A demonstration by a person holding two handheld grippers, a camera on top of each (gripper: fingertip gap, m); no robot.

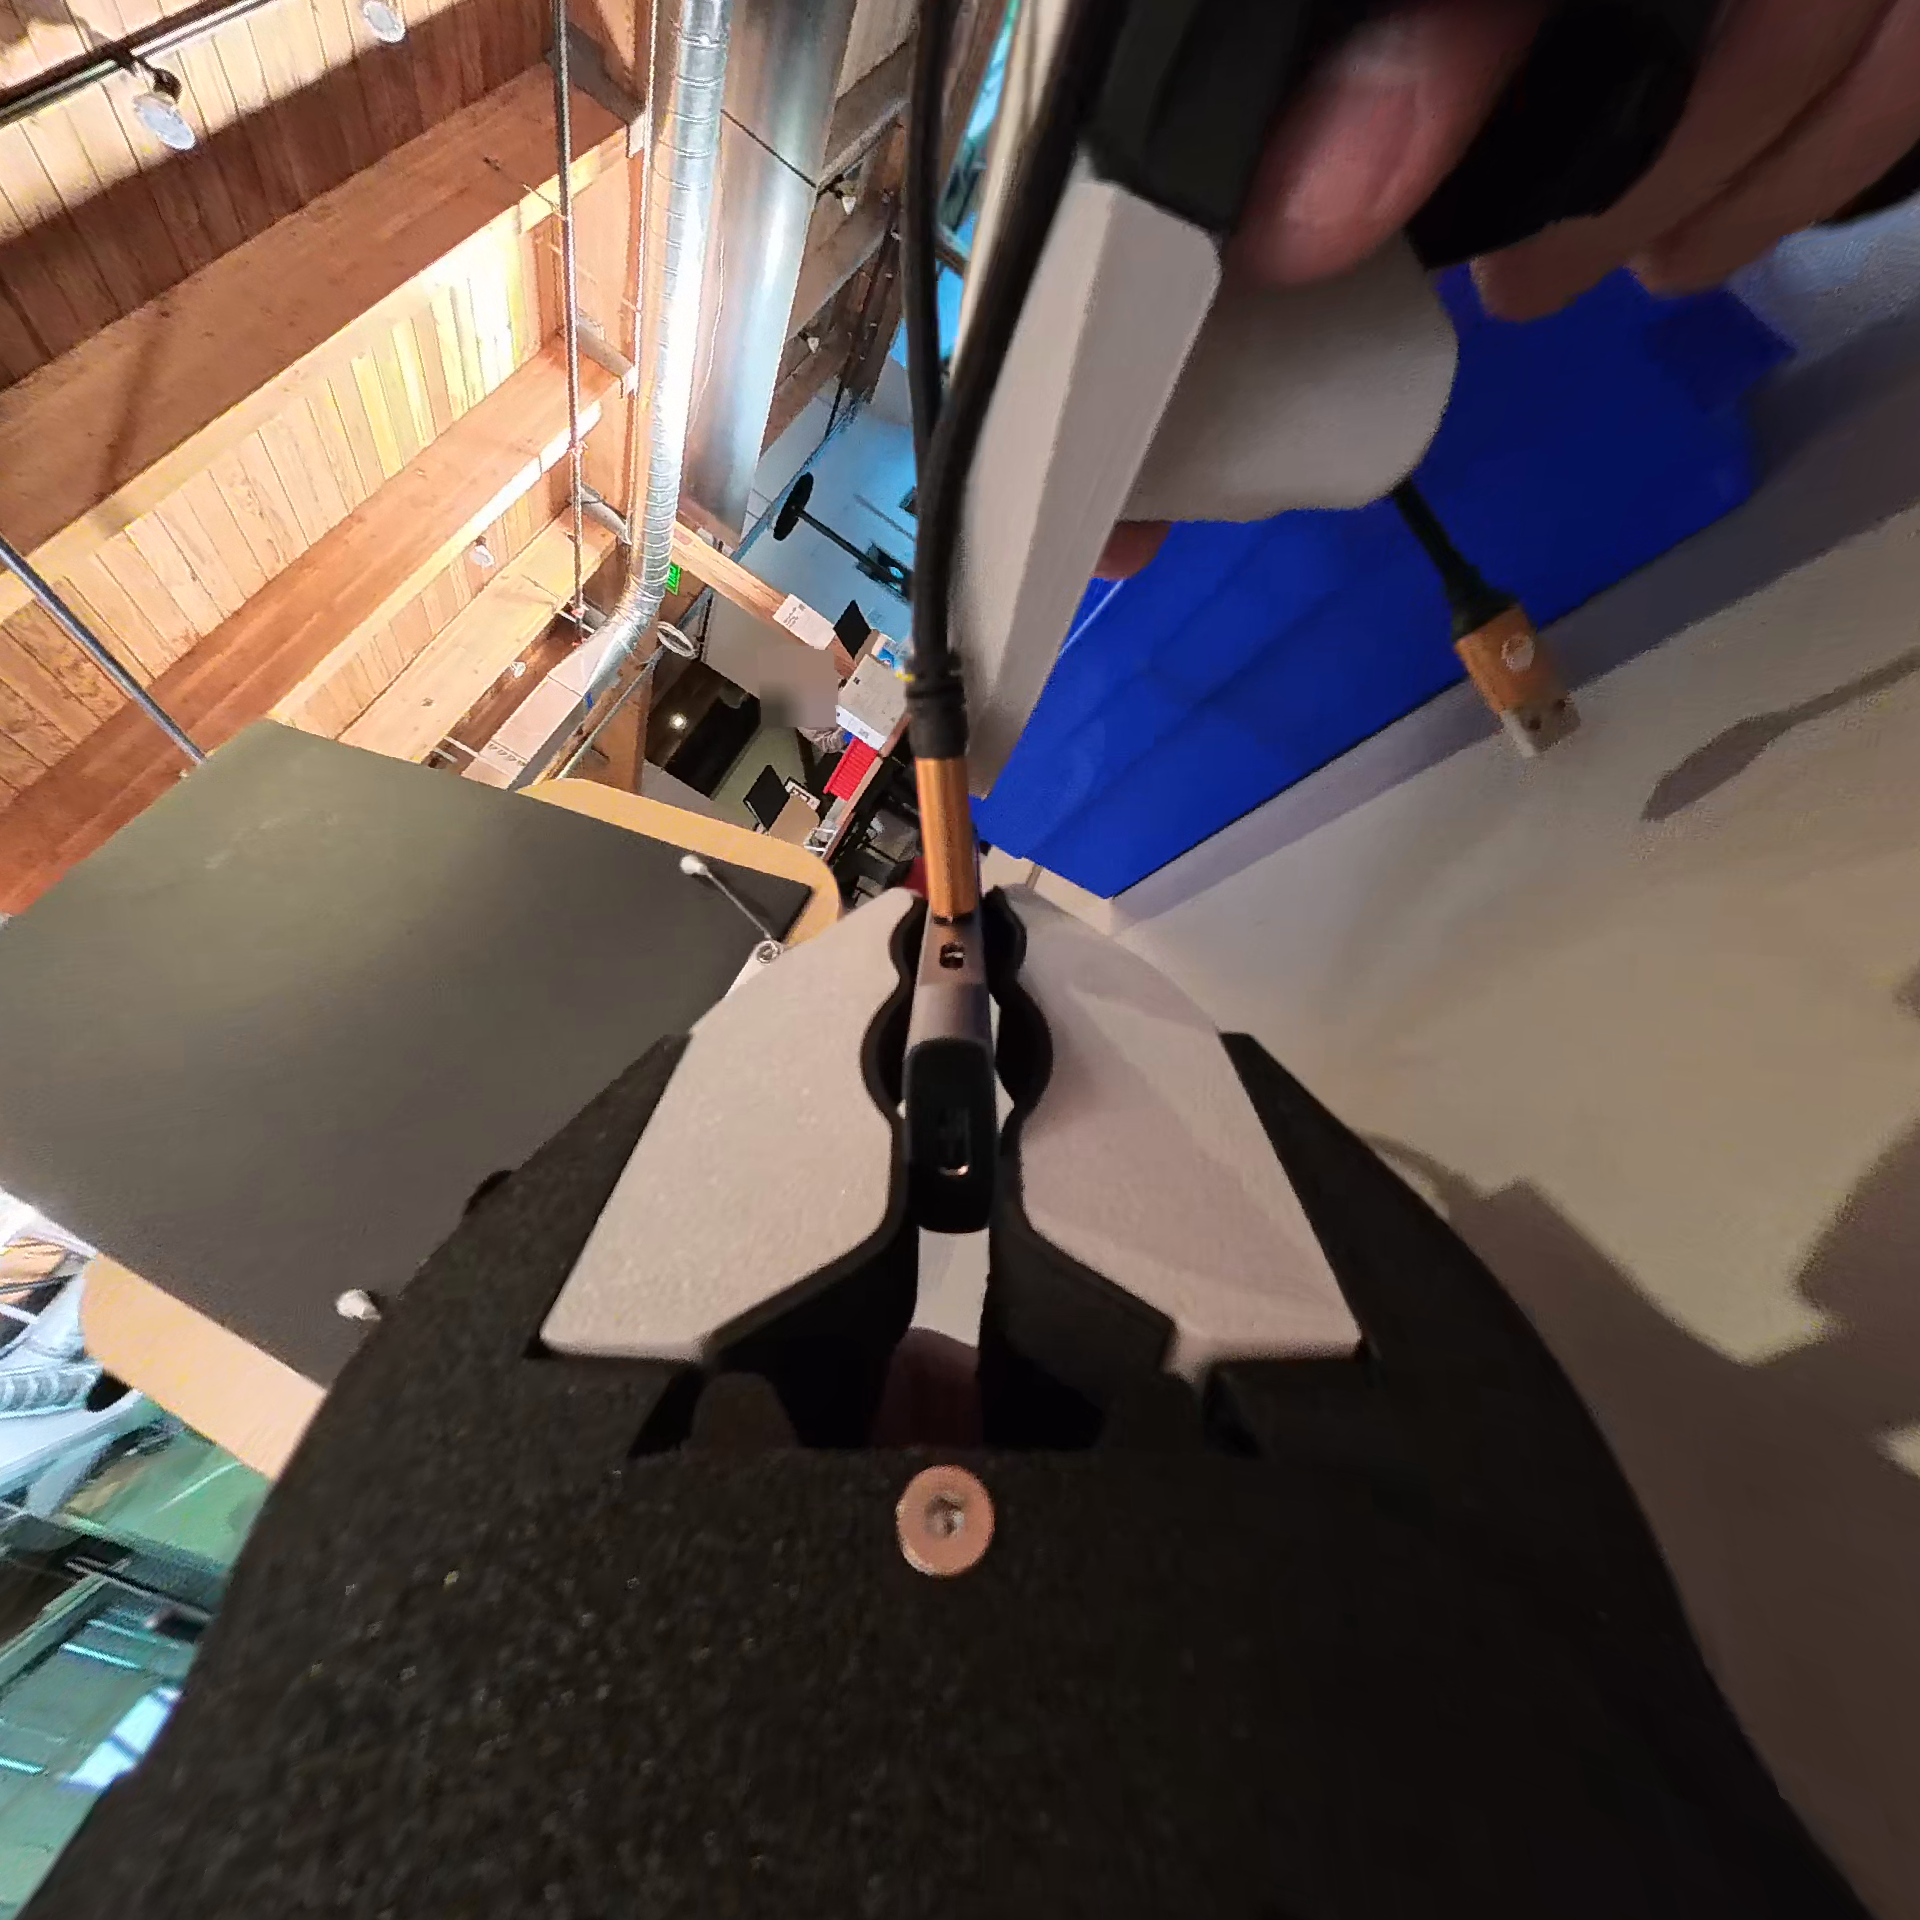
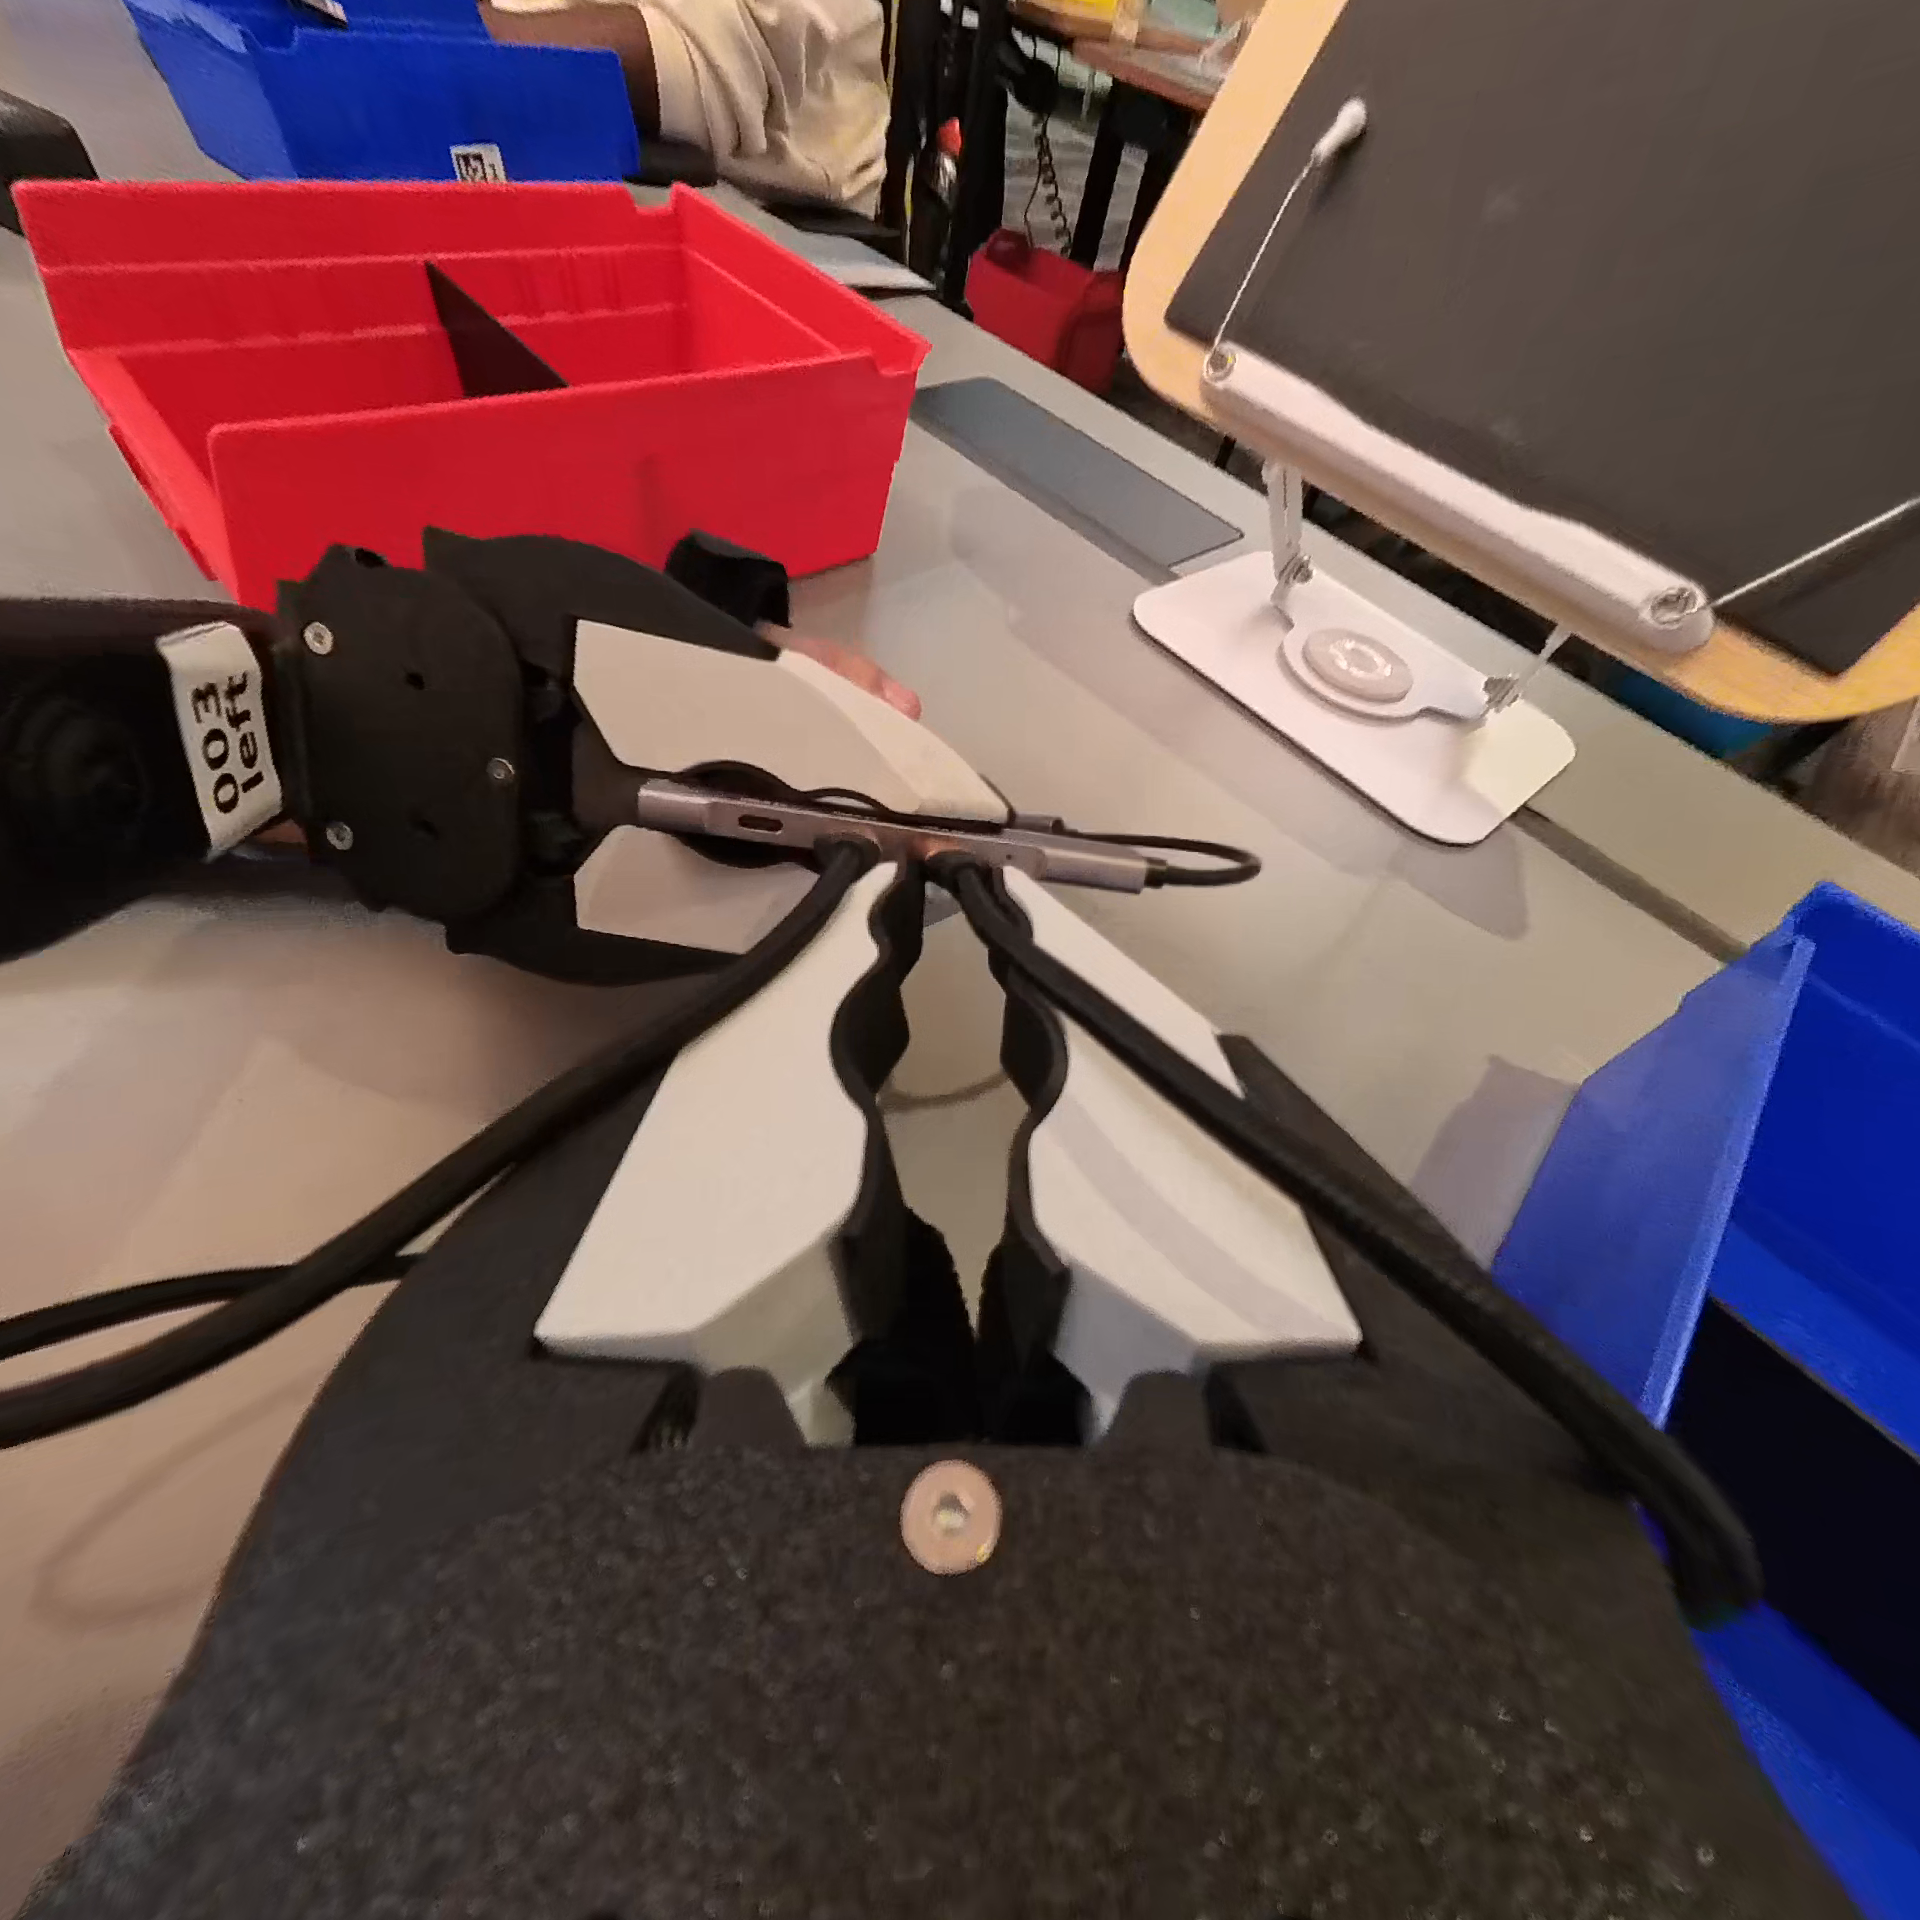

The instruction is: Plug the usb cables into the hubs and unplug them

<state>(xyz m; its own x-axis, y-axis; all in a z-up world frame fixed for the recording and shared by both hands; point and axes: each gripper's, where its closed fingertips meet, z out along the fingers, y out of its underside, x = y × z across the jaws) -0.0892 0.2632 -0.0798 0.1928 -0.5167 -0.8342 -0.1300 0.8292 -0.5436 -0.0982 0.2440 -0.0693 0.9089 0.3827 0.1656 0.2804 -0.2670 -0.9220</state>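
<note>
My left gripper is shut on a slim grey USB hub, seen end-on between its jaws. In the right wrist view the left gripper holds the hub level above the grey table. My right gripper is closed on a gold-coloured plug at the hub's side. That plug sits in the hub, with the right gripper's white finger above it. Black braided cables trail off both sides. A second gold plug hangs loose.
A red divided bin stands behind the left gripper. A blue bin is close on the right, another blue bin far back. A black board on a white stand leans over the table's right. A person's sleeve is beyond. The grippers are tip to tip, or close to it.
</note>
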